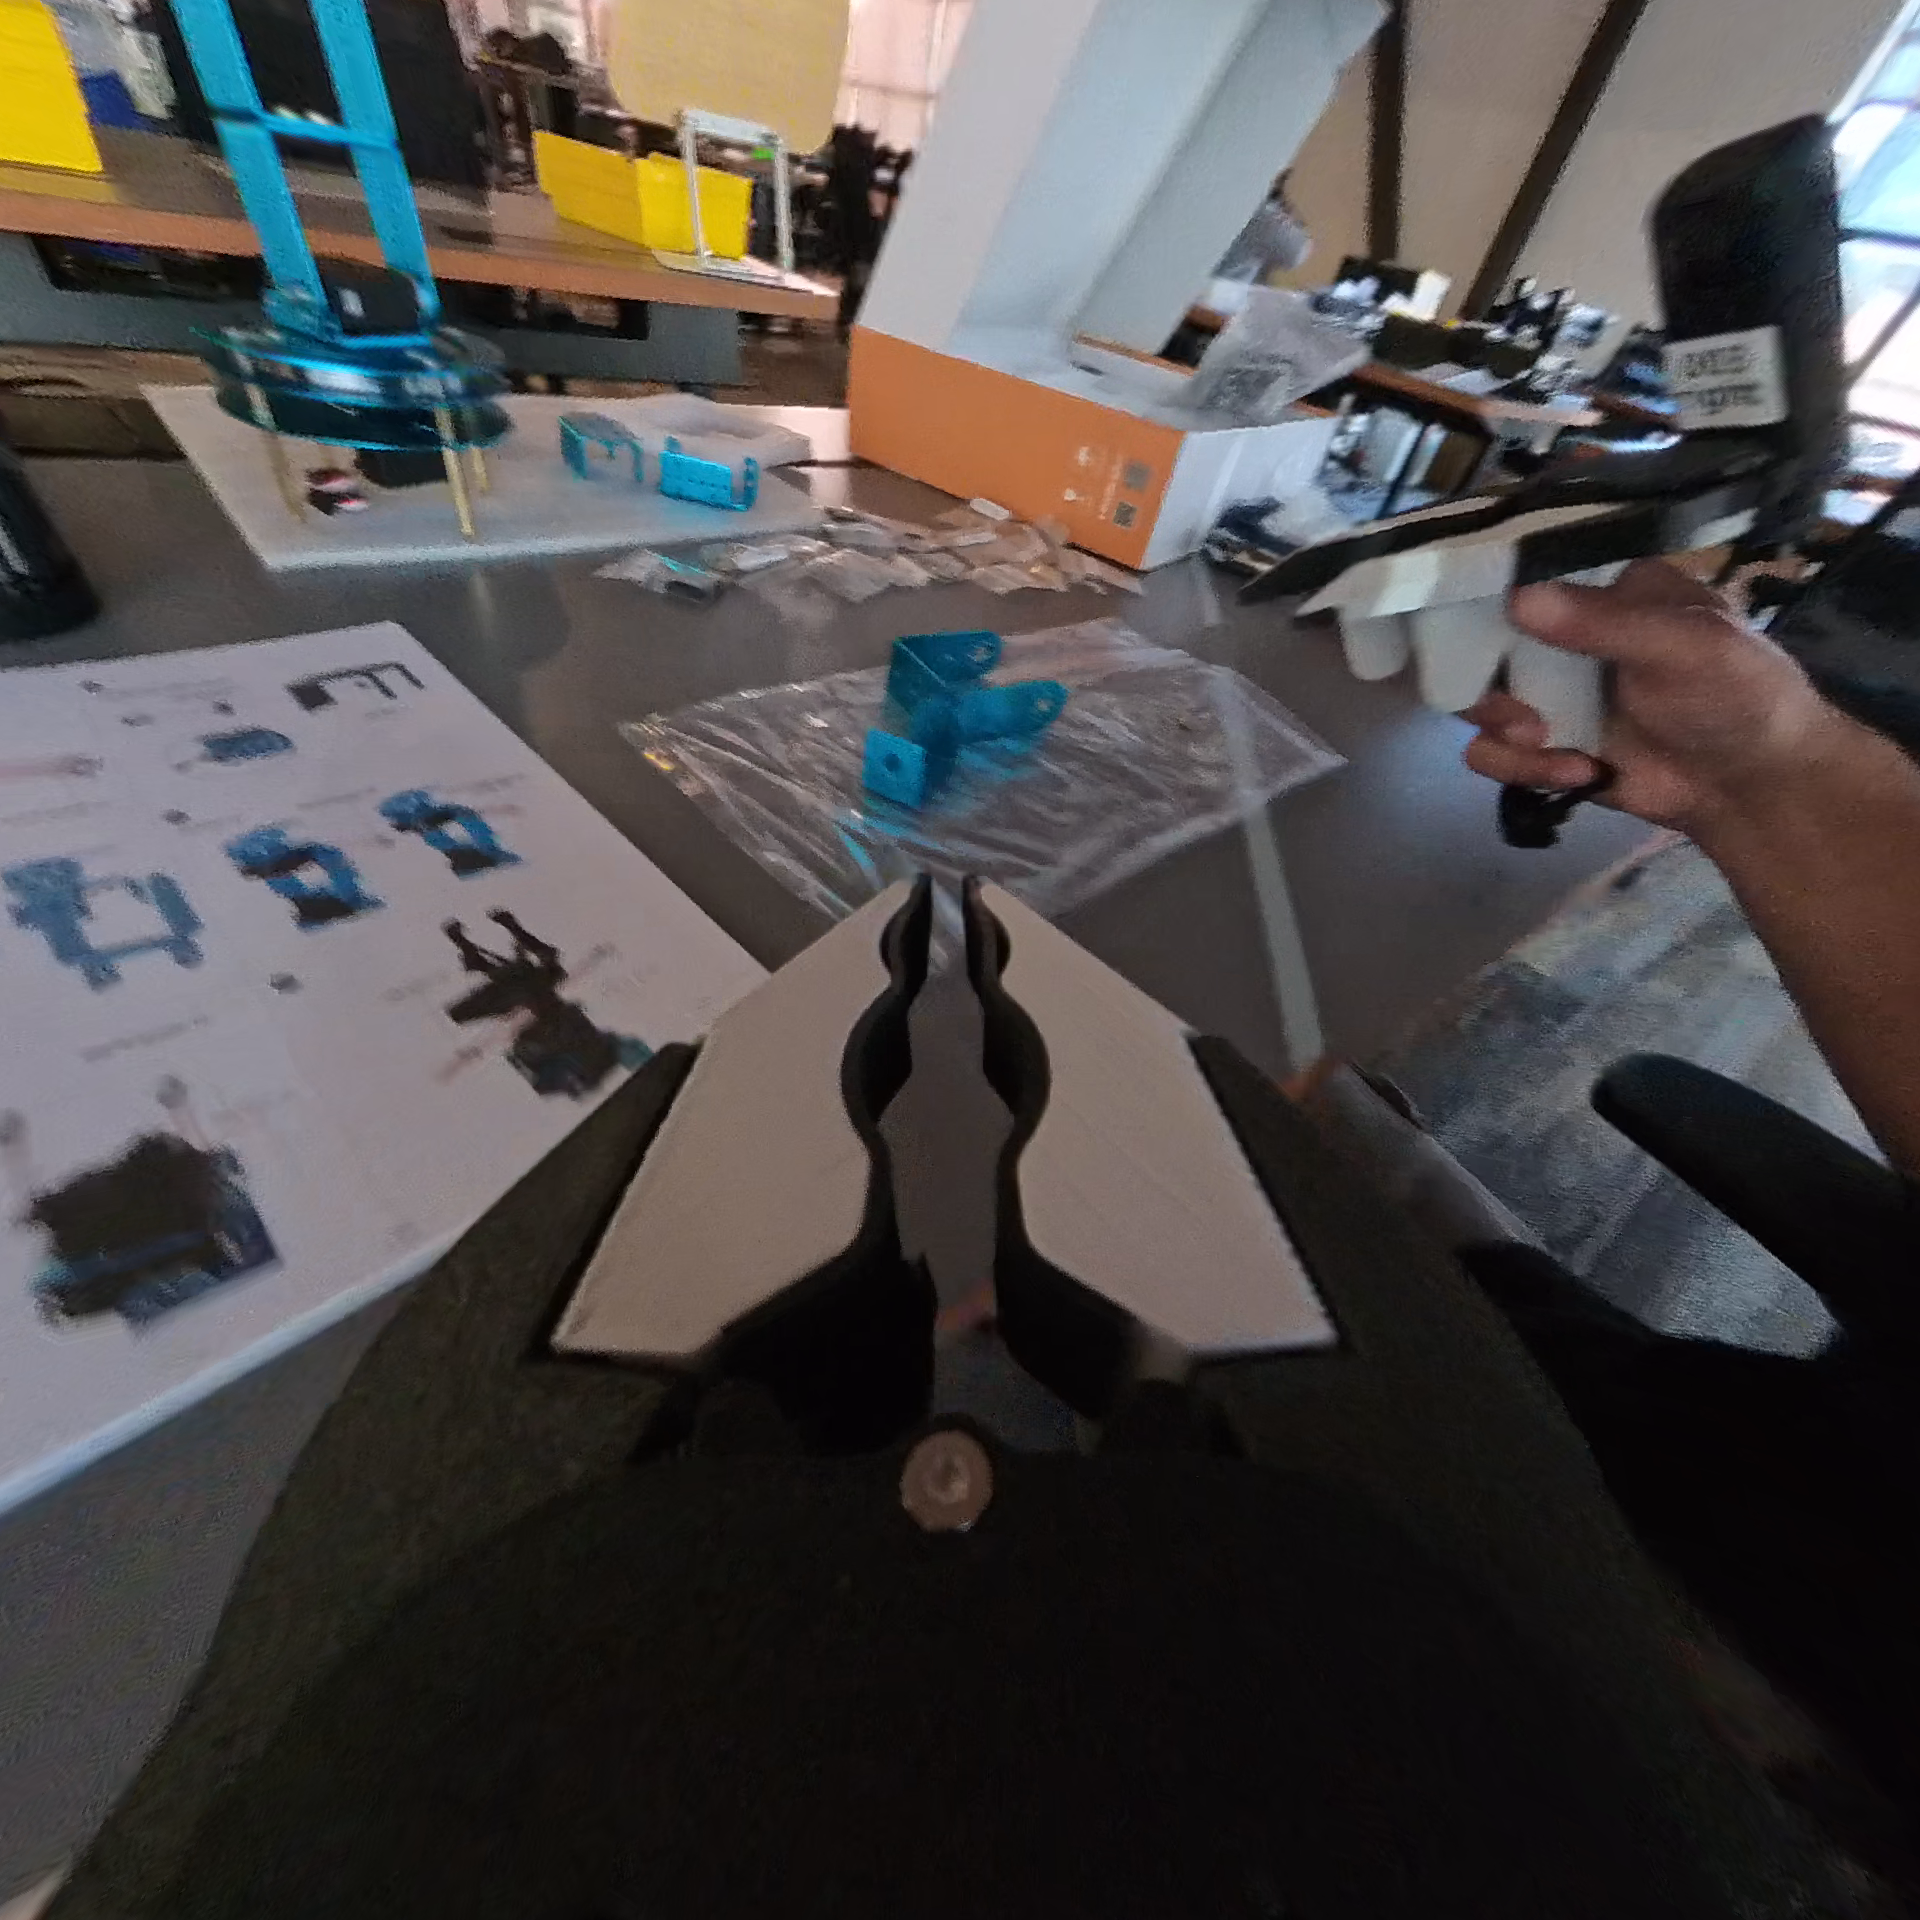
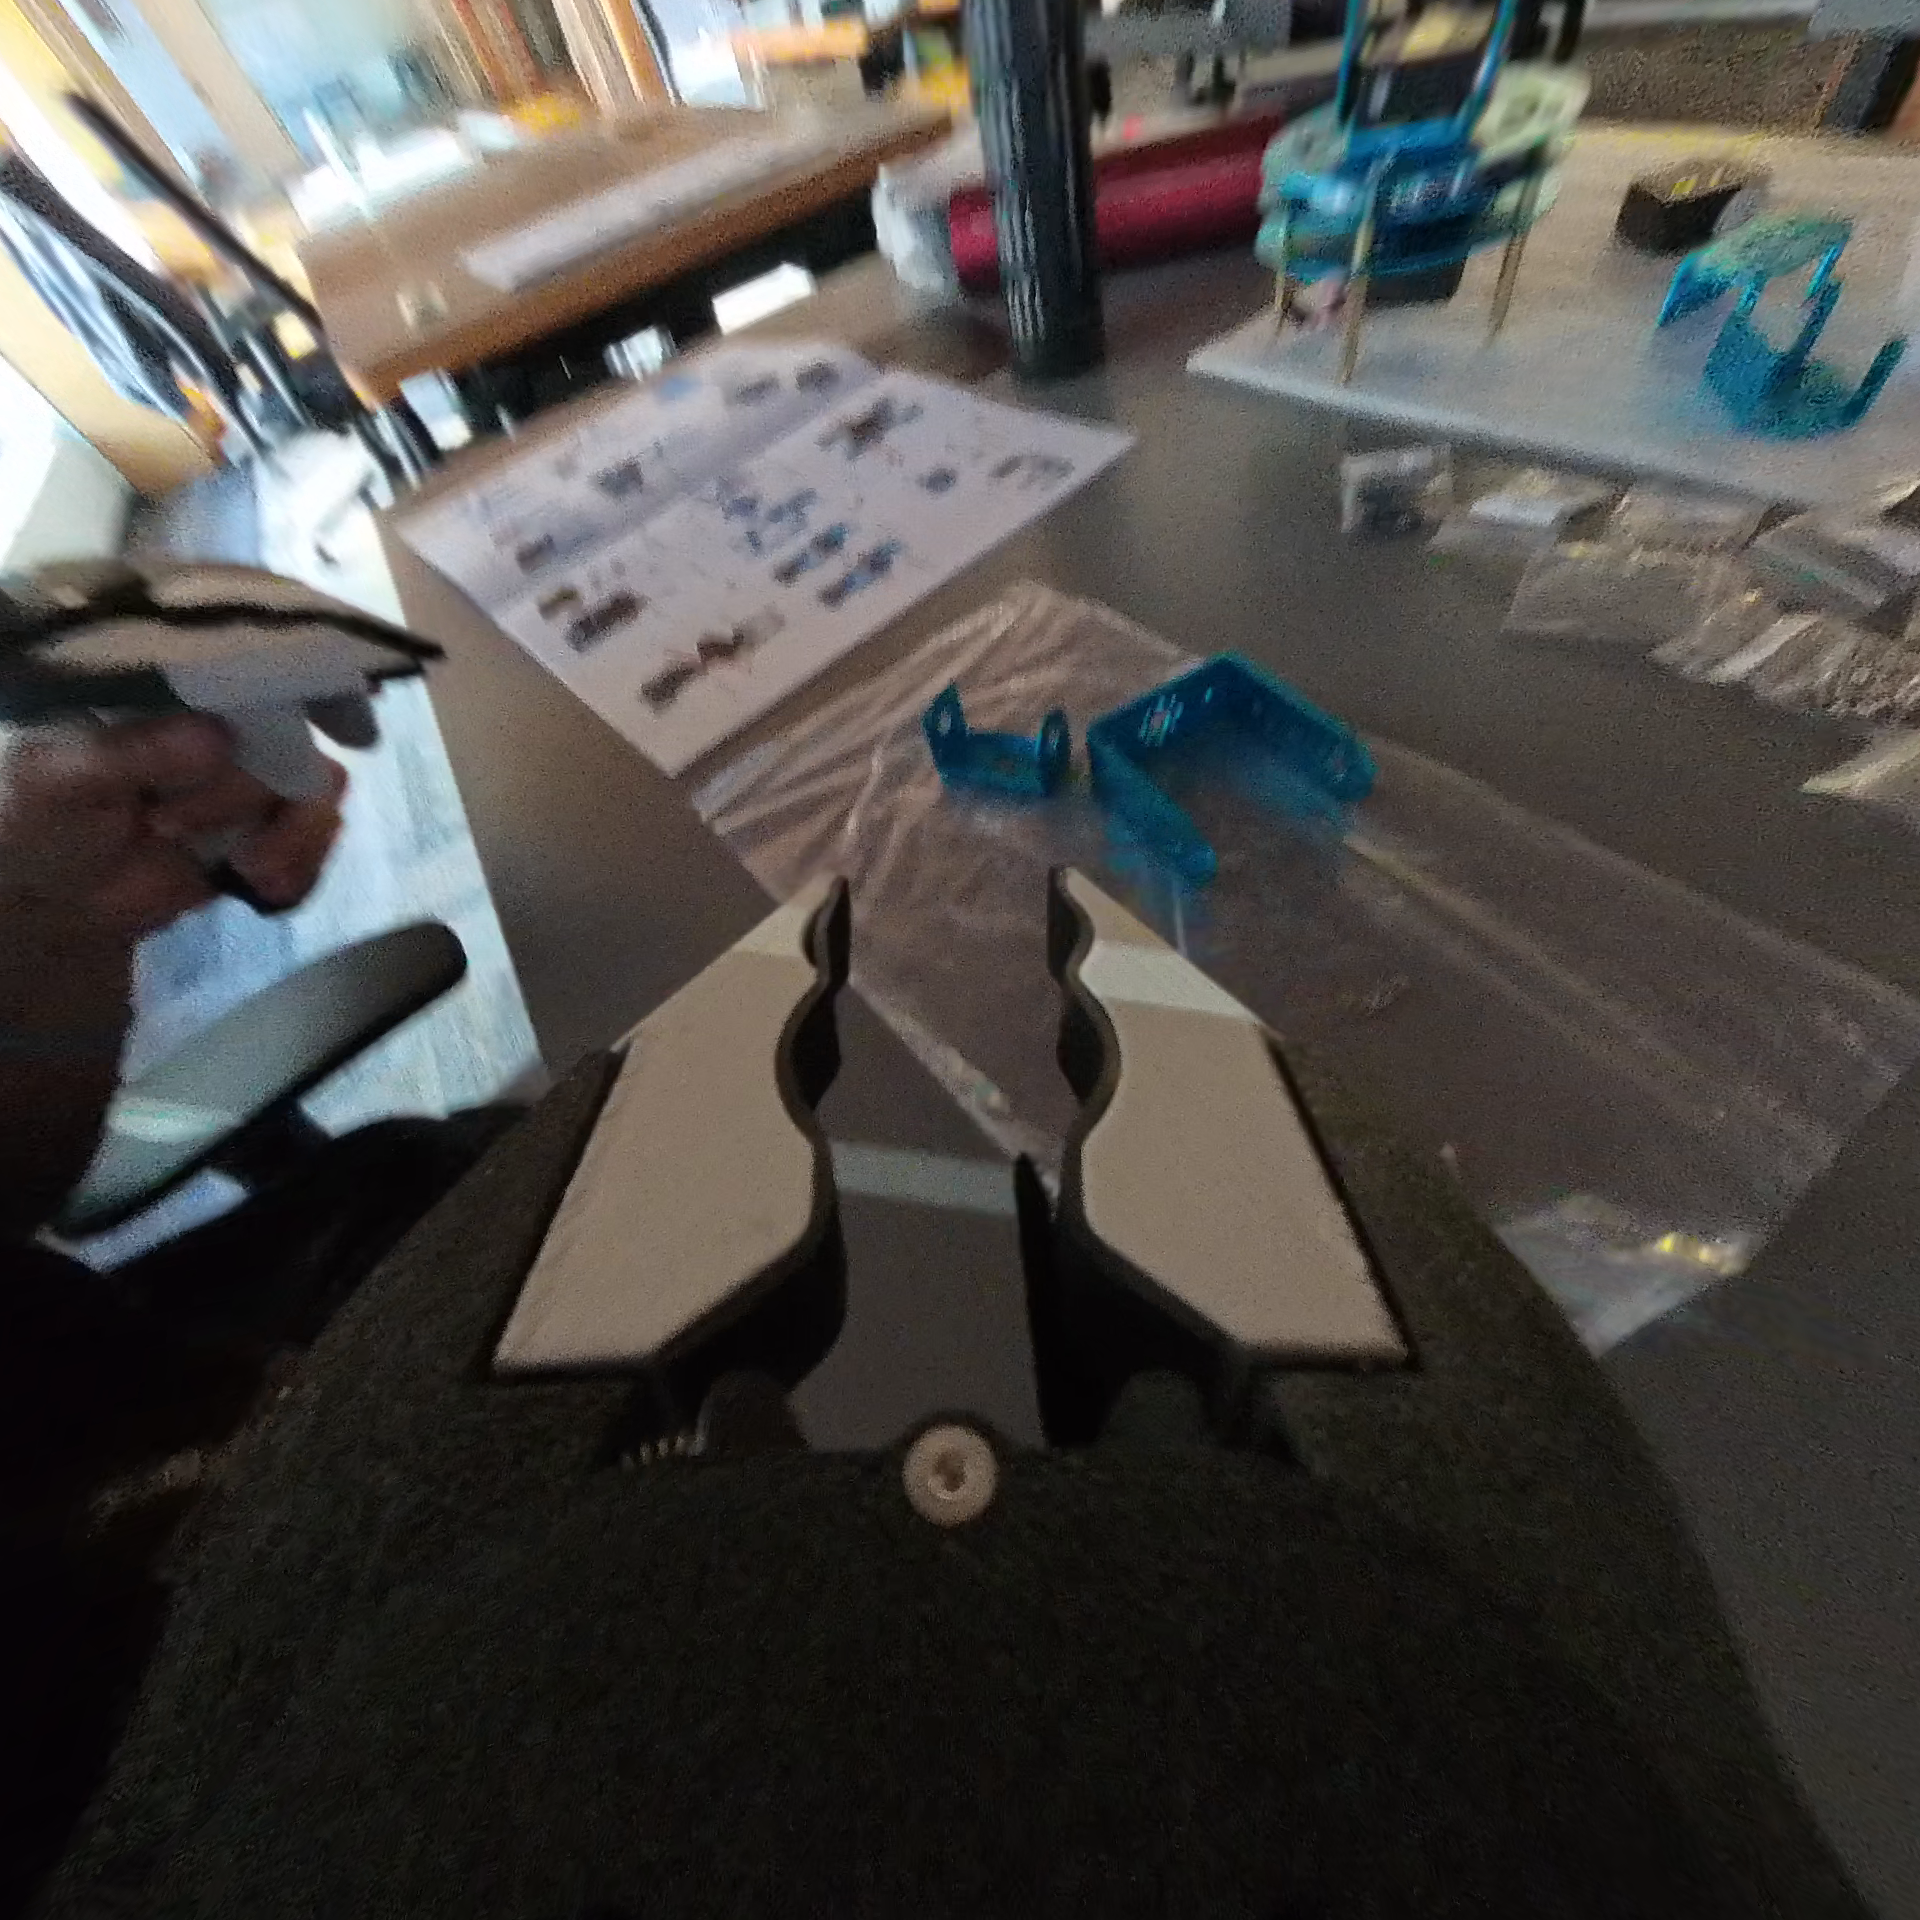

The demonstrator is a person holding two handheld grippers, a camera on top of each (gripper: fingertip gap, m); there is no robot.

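Observation:
Two blue metal brackets lie on a clear plastic bag on the grey table. In the right wrist view they show as a small bracket and a larger U-shaped one on the bag. My left gripper is shut and empty, hovering just short of the bag's near edge. My right gripper is open and empty, above the near part of the bag, a little short of the brackets. Each gripper also shows in the other view, held by a hand: the right one, the left one.
A printed instruction sheet lies left of the bag. A blue robot assembly and more blue brackets stand on a white board behind. Small parts bags, an orange and white box, a black cylinder and a chair armrest are around. About 20 centimeters separates my left fingertips from my right. From the right gripper's tips to the small bracket is close to 15 centimeters.

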